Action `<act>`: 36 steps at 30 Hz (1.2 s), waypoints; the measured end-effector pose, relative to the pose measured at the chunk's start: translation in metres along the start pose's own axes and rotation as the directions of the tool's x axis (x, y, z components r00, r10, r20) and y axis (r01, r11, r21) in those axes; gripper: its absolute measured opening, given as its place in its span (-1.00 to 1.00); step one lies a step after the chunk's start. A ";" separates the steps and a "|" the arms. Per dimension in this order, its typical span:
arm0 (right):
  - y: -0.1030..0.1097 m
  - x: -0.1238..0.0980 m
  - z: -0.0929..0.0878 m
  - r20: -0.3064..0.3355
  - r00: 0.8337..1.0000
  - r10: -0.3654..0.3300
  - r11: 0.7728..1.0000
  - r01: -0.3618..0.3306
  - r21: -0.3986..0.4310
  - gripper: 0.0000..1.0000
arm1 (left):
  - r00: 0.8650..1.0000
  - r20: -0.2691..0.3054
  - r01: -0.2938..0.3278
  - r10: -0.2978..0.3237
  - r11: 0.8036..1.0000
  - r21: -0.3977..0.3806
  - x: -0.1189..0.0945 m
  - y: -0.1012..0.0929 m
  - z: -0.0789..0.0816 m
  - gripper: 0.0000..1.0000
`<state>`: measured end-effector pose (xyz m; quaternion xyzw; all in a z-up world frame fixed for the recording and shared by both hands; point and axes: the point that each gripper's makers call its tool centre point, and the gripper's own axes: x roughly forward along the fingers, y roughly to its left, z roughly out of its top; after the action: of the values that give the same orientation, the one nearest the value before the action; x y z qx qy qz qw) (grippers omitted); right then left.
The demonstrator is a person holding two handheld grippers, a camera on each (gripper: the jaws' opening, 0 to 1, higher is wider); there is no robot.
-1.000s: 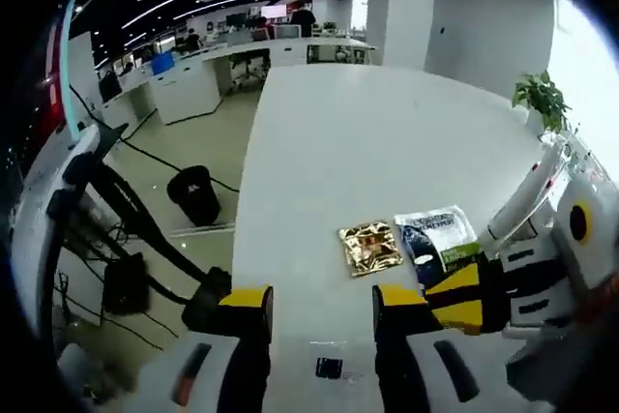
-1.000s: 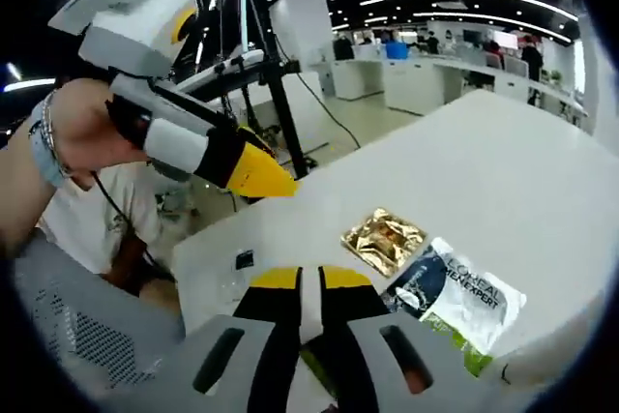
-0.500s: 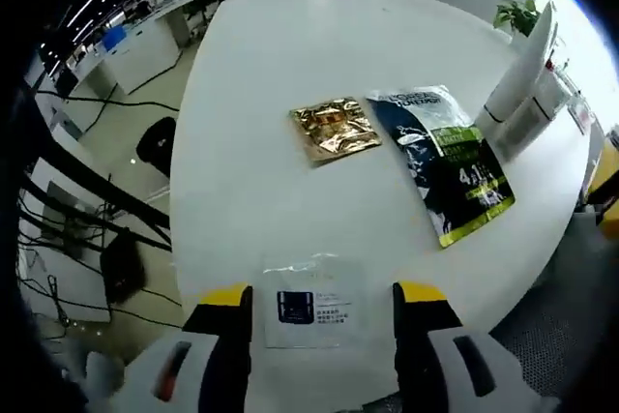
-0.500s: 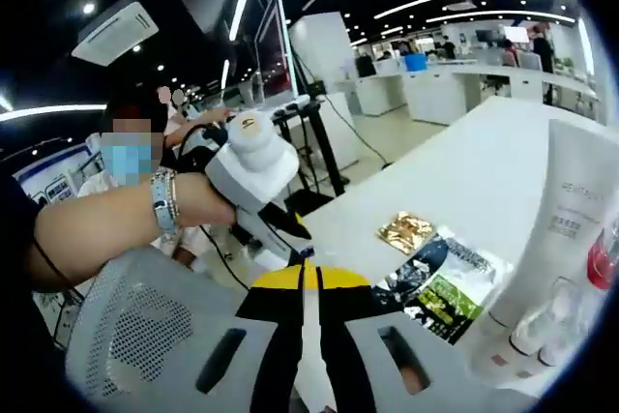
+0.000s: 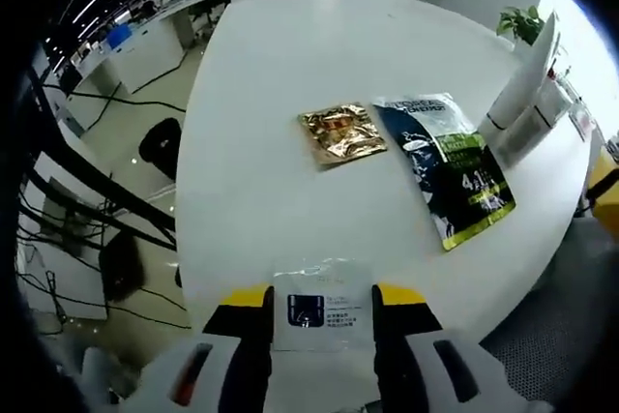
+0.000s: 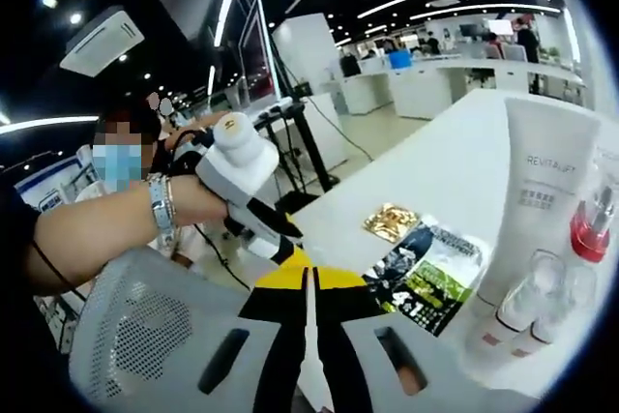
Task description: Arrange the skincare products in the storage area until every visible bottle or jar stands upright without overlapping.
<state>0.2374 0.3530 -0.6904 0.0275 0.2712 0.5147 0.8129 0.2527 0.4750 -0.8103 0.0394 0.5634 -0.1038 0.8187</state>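
The left gripper (image 5: 320, 302) has its yellow-tipped jaws set on either side of a clear sachet (image 5: 320, 305) at the near edge of the white table (image 5: 290, 94); the jaws touch its two edges, pinching it. The sachet bears a dark blue square and small print too fine to read. Ahead of those jaws and a little right lies a gold foil packet (image 5: 341, 133), flat, its print unreadable. Just beside it, farther right, lies a larger flat pouch (image 5: 444, 177), dark blue with a green band and the figures "4.1"; its upper white lettering is too small to make out. Beyond the pouch, at the far right, a white tube (image 5: 523, 73) stands cap down. In the right gripper view the right gripper (image 6: 309, 282) has its jaws pressed together with nothing seen between them. Ahead and right of them the tube (image 6: 534, 198) reads "REVITALIFT". Beside it stand a red-topped bottle (image 6: 588, 231) and small clear bottles (image 6: 518, 309), their contents not discernible. The pouch (image 6: 423, 278) lies just ahead of the jaws, the gold packet (image 6: 391, 222) past it. To the left, a hand (image 6: 193, 202) holds the left gripper (image 6: 287, 250) at the table edge.
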 end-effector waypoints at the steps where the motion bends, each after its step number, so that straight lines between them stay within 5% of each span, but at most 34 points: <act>1: -0.002 0.000 0.001 0.005 1.000 -0.002 1.000 0.002 0.003 -0.96 | 1.000 -0.006 0.022 -0.022 0.999 -0.025 -0.002 -0.004 -0.001 -0.17; 5: -0.008 0.000 0.004 0.023 1.000 -0.002 0.999 0.001 0.043 -0.90 | 0.991 0.116 0.068 -0.061 0.996 -0.054 -0.020 -0.014 0.020 -0.17; 11: -0.014 0.001 0.011 0.047 0.999 0.009 0.994 -0.014 0.110 -0.78 | 0.954 0.273 0.128 -0.124 0.992 0.001 -0.054 -0.038 0.053 -0.16; 20: -0.023 0.000 0.035 0.130 0.991 0.028 0.963 -0.062 0.261 -0.72 | 0.834 0.482 0.250 -0.268 0.963 0.103 -0.098 -0.085 0.069 -0.16; 24: -0.025 -0.003 0.035 0.145 0.988 0.047 0.941 -0.093 0.325 -0.72 | 0.794 0.535 0.263 -0.288 0.957 0.125 -0.108 -0.091 0.072 -0.16; 31: -0.021 -0.006 0.043 0.185 0.979 0.080 0.905 -0.150 0.398 -0.82 | 0.799 0.522 0.247 -0.300 0.954 0.171 -0.103 -0.097 0.071 -0.16; 36: -0.019 0.000 0.030 0.125 0.989 0.073 0.924 -0.114 0.366 -0.98 | 0.795 0.518 0.262 -0.317 0.948 0.178 -0.102 -0.101 0.072 -0.16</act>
<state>0.2667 0.3515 -0.6713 0.2220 0.3174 0.4900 0.7810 0.2620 0.3760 -0.6842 -0.0383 0.3037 -0.2619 0.9153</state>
